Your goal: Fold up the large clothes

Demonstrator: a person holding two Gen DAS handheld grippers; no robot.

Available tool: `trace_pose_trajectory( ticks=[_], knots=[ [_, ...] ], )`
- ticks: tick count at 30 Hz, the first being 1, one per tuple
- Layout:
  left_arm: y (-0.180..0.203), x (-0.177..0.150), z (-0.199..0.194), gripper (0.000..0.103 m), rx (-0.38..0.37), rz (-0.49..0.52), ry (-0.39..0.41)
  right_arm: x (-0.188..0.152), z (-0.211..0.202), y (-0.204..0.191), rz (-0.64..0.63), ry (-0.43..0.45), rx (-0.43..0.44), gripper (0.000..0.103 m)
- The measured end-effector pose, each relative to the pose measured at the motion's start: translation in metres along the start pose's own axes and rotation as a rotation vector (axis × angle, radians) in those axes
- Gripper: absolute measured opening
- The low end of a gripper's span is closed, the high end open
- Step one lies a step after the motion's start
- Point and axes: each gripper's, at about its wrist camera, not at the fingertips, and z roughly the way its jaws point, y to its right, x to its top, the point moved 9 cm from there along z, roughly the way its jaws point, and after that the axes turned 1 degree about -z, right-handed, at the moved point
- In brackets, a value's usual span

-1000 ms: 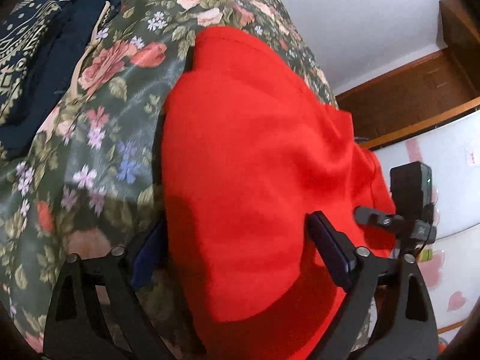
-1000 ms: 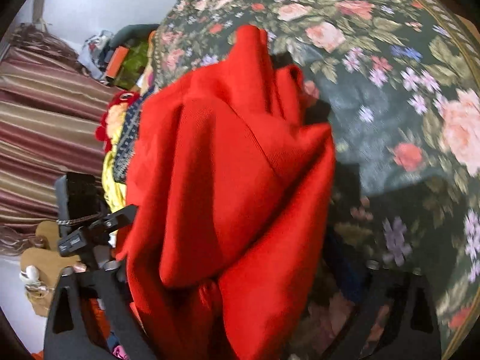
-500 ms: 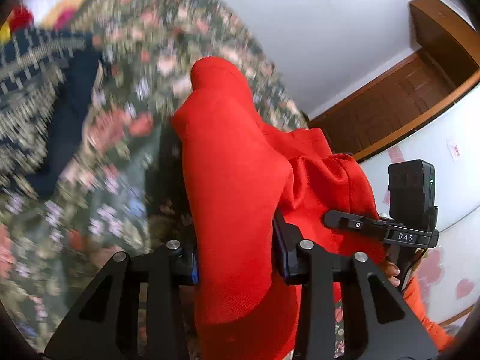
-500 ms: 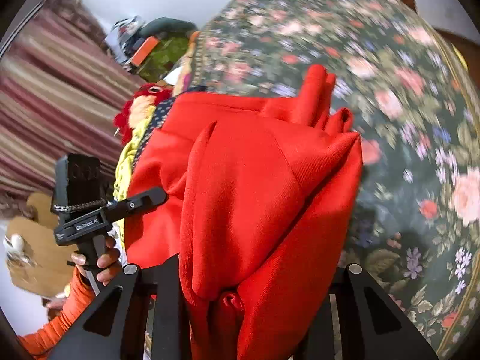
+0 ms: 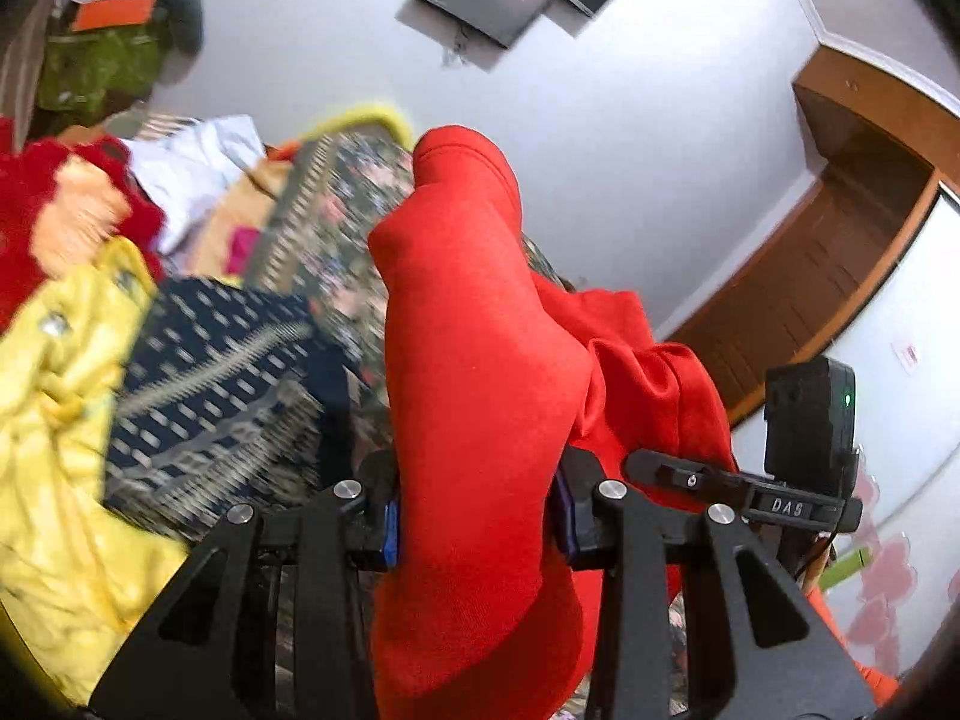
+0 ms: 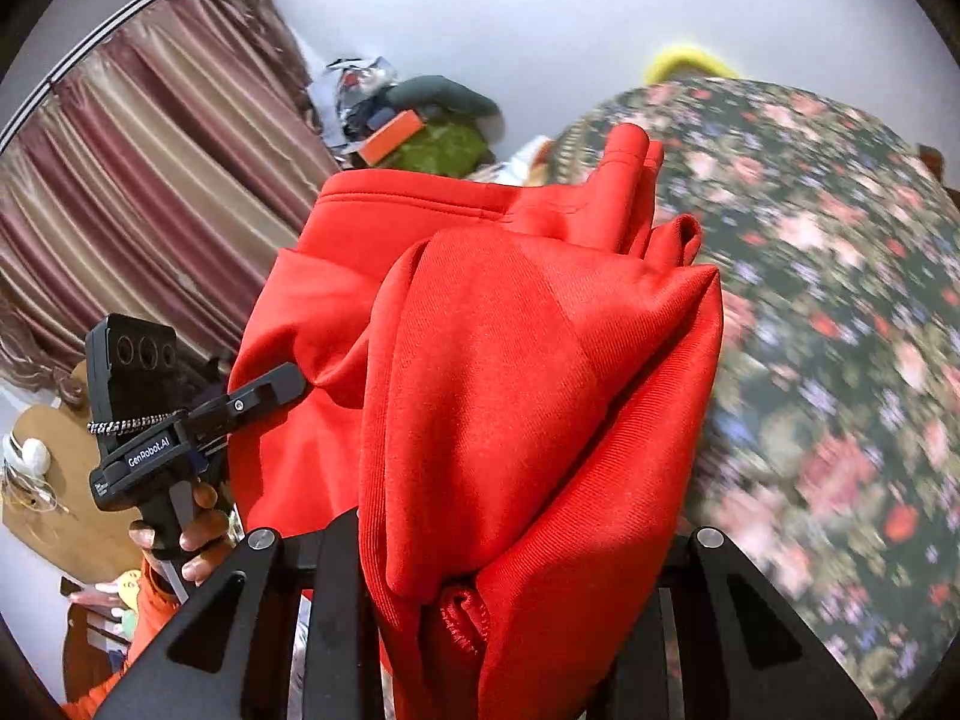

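Note:
A large red garment (image 5: 480,360) hangs bunched above the floral bed cover (image 5: 336,222). My left gripper (image 5: 474,516) is shut on a thick fold of it, blue pads pressing from both sides. In the right wrist view the same red garment (image 6: 528,372) fills the middle, and my right gripper (image 6: 516,546) is shut on a gathered bundle with a hem showing low between the fingers. The cloth spans between the two grippers, lifted off the floral bed cover (image 6: 840,360). A hand (image 6: 198,534) in an orange sleeve holds the left gripper's handle.
A navy patterned cloth (image 5: 210,384) and a yellow cloth (image 5: 60,450) lie on the bed to the left. A striped curtain (image 6: 150,180) hangs at the left, clutter (image 6: 420,126) sits behind the bed, and a wooden door (image 5: 840,252) stands at the right.
Both grippers went from open around the red garment lying on the bed to shut on it, then rose and tilted up, lifting the cloth off the bed cover.

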Motion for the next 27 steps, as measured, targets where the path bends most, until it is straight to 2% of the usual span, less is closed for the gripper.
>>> trace_pose_trajectory(
  ticks=[5, 9, 13, 17, 19, 20, 21, 23, 24, 27],
  knots=[
    [-0.049, 0.030, 0.000, 0.037, 0.047, -0.043, 0.012, 0.026, 0.061, -0.016, 0.020, -0.022, 0.034, 0.026],
    [-0.105, 0.045, 0.020, 0.037, 0.106, -0.096, -0.015, 0.040, 0.120, -0.012, 0.054, -0.064, 0.038, 0.026],
    [-0.157, 0.049, 0.048, 0.037, 0.147, -0.162, -0.055, 0.040, 0.177, 0.010, 0.121, -0.097, 0.025, 0.026],
    [-0.210, 0.031, 0.087, 0.039, 0.208, -0.220, -0.130, 0.023, 0.227, 0.047, 0.178, -0.165, -0.028, 0.026],
    [-0.232, 0.017, 0.099, 0.051, 0.264, -0.212, -0.140, 0.012, 0.241, 0.063, 0.170, -0.189, -0.063, 0.033],
    [-0.234, 0.015, 0.101, 0.052, 0.257, -0.210, -0.133, 0.009, 0.243, 0.066, 0.156, -0.186, -0.062, 0.036],
    [-0.236, 0.012, 0.101, 0.055, 0.237, -0.211, -0.129, 0.007, 0.243, 0.068, 0.128, -0.186, -0.071, 0.043],
    [-0.236, 0.008, 0.098, 0.062, 0.241, -0.188, -0.126, 0.004, 0.240, 0.074, 0.047, -0.189, -0.165, 0.065],
    [-0.235, 0.005, 0.095, 0.068, 0.270, -0.162, -0.128, 0.004, 0.234, 0.077, -0.033, -0.180, -0.260, 0.080],
    [-0.229, 0.000, 0.089, 0.074, 0.348, -0.081, -0.138, 0.005, 0.220, 0.071, -0.190, -0.167, -0.389, 0.084]
  ],
)
